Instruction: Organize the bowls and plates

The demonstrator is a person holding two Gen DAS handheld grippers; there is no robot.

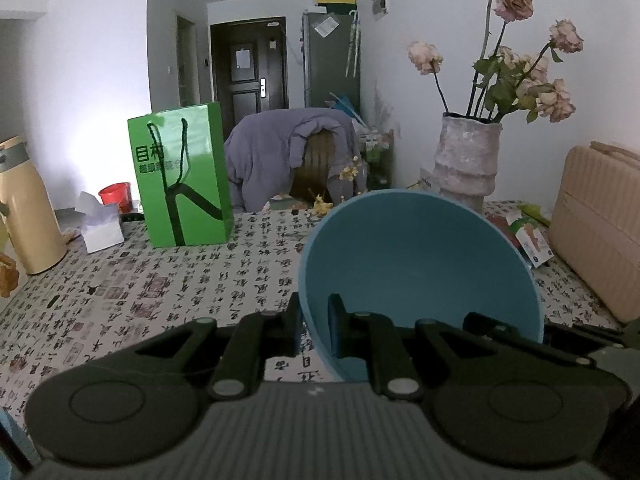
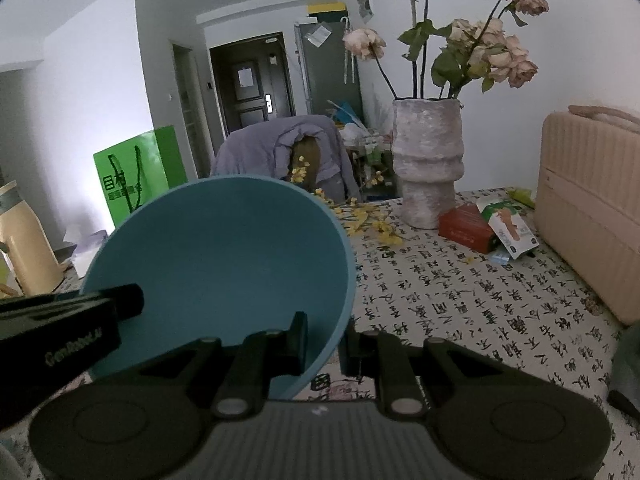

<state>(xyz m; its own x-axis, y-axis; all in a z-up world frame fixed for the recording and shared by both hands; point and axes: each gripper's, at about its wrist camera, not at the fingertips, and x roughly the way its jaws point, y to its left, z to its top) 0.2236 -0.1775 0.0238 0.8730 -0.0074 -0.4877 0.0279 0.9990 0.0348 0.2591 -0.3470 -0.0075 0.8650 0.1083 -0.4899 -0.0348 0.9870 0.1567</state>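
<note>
Both the left tongs (image 1: 314, 326) and right tongs (image 2: 324, 344) are clamped on opposite rims of the round blue plastic bowl (image 1: 420, 264), tilted with its opening facing the cameras.

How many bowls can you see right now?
1: a blue bowl, held off the table, left gripper and right gripper each clamping its rim. Others may sit outside view.

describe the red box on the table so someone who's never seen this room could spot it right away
Find the tall rough grey vase of faded pink roses at the far side of the patterned tablecloth. At its foot, toward the beige case, lies a low red box. It is the only red item there, beside a white and green packet.
</note>
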